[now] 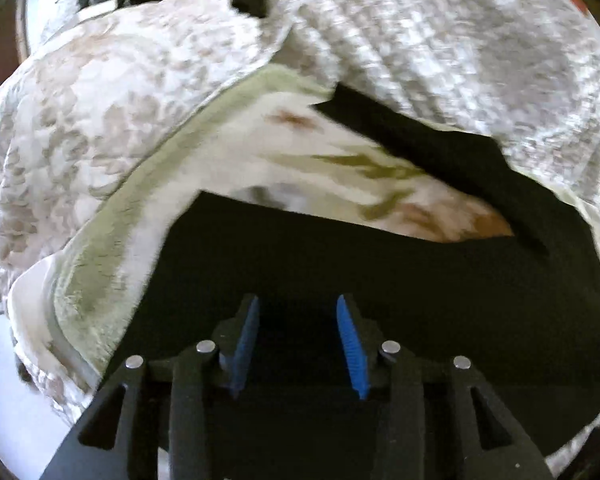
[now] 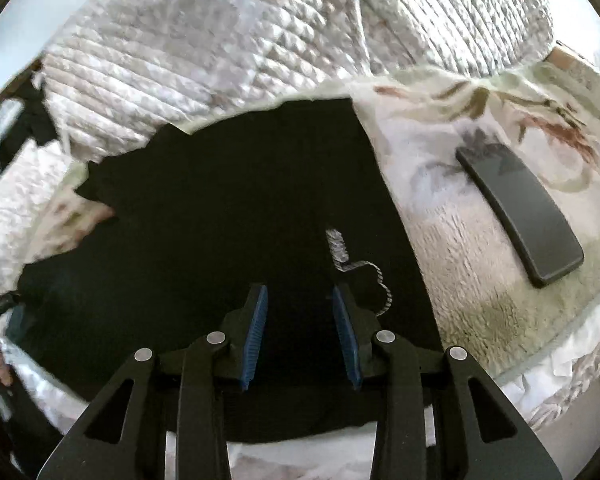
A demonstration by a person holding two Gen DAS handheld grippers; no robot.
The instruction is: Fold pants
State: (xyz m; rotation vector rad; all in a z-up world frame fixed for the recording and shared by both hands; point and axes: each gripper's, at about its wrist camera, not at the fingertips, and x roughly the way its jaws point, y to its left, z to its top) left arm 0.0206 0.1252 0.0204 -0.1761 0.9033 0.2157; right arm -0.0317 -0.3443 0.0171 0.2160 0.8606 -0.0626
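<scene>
Both tongs are over the black fabric pants point(image 2: 228, 200), which lie spread on a bed, on a fluffy cream blanket with a floral print point(image 2: 480, 288), with a white quilted bedspread point(image 2: 220, 52) bunched behind. The left tongs point(image 1: 298, 336) stand partly apart, blue pads clear, nothing pinched between them, only dark cloth beneath. The right tongs point(image 2: 300, 332) sit narrower, also gapped, with black fabric below and no clear pinch that I can see.

Now the risks. The black-and-white woven drawstring point(image 2: 364, 276) trails loose just beside the right pad; a closing grip could catch the cord instead of the cloth and drag the waistband askew. The fabric is so dark that layers are hard to tell apart, so either side may grab one layer only and the fold would come out lopsided. The fluffy blanket could get pinched along with the pants. And the dark flat rectangular phone-like slab point(image 2: 524, 208) lies near; a wide swing of cloth could sweep it.
</scene>
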